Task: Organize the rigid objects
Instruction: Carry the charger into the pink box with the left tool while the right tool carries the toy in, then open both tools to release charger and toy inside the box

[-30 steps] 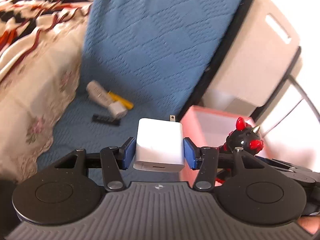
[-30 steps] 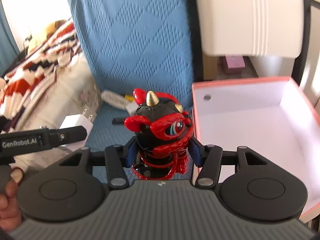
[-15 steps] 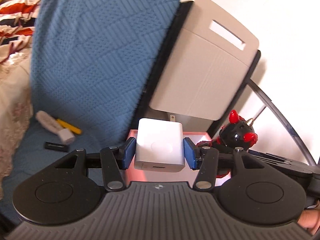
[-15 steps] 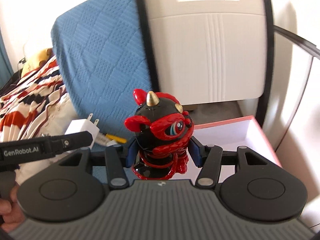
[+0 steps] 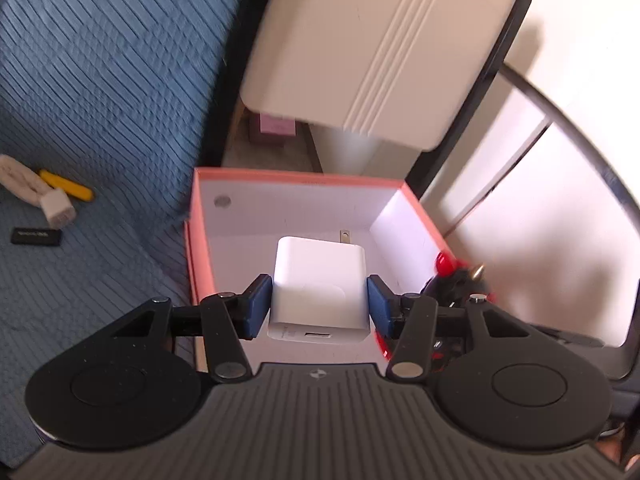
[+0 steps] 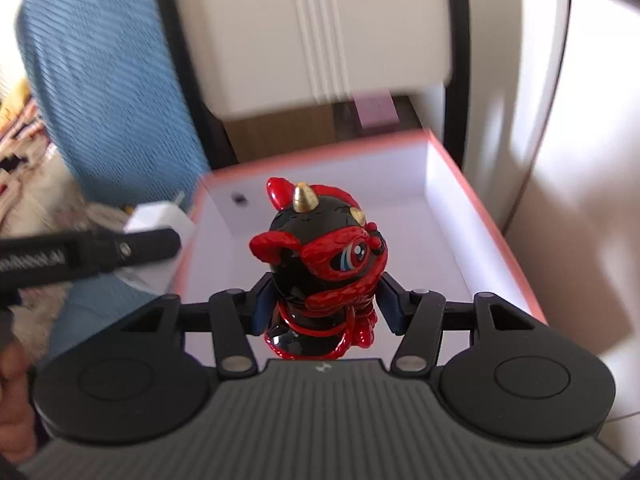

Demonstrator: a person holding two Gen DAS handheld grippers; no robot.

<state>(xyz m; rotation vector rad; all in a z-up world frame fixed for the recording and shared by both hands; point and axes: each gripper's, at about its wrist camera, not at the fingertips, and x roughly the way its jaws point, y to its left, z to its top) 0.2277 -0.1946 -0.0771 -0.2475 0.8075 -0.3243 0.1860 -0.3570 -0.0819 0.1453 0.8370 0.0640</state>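
My left gripper (image 5: pixel 318 306) is shut on a white USB charger (image 5: pixel 318 284) and holds it above the open pink box (image 5: pixel 304 178) with a white inside. My right gripper (image 6: pixel 322 306) is shut on a black and red horned figurine (image 6: pixel 320 256), held above the same box (image 6: pixel 500 236). The figurine's top shows at the right in the left wrist view (image 5: pixel 456 272). The charger (image 6: pixel 158 216) and the left gripper's finger (image 6: pixel 92 252) show at the left in the right wrist view.
On the blue quilted cover (image 5: pixel 100 80) lie a white rolled item (image 5: pixel 24 180), a yellow stick (image 5: pixel 66 186) and a small black bar (image 5: pixel 36 236). A beige chair back (image 5: pixel 380 48) stands behind the box. A patterned blanket (image 6: pixel 12 128) lies far left.
Both grippers have swung right and tilted down over the pink box, which now fills the middle of both views. Each keeps its object.
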